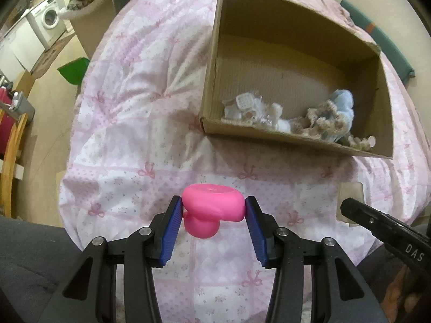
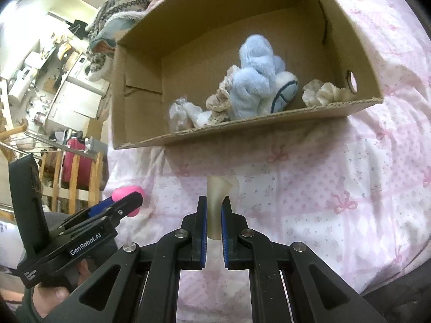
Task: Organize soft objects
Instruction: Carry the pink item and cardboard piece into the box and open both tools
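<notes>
Pink squishy toy (image 1: 212, 208) is clenched between the left gripper (image 1: 212, 210) jaws, above the bed (image 1: 129, 123); a pale soft piece (image 2: 215, 210) is pinched by the right gripper (image 2: 214, 212). Each should be lifted over the cardboard box (image 2: 242, 129) near wall before release. Open floor remains inside, left of the plush toys (image 2: 256, 80).

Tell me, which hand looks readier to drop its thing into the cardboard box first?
Probably the right. The right gripper, shut on the translucent piece, faces the cardboard box squarely in its own view. The left gripper, shut on the pink toy, sees the box off to its right.
</notes>
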### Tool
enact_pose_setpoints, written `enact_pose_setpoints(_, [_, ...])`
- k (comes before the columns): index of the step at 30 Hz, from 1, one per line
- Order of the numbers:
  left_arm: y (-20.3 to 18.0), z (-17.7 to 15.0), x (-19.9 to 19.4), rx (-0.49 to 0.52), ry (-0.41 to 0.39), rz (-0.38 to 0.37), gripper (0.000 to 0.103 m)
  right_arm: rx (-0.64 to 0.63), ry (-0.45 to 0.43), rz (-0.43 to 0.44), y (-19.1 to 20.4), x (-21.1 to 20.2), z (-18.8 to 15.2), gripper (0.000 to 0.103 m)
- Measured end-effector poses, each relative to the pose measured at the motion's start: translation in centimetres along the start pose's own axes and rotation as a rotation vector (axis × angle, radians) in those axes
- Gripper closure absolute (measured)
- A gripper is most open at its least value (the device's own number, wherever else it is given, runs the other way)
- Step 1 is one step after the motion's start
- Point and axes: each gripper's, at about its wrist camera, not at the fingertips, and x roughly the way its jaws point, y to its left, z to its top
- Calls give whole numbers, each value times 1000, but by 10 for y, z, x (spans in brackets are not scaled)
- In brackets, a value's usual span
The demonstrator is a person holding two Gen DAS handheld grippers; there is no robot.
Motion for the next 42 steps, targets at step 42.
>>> enact_pose_setpoints(42, [-37, 107, -1, 122, -249, -166, 59, -21, -218, -60, -35, -41, 92, 92])
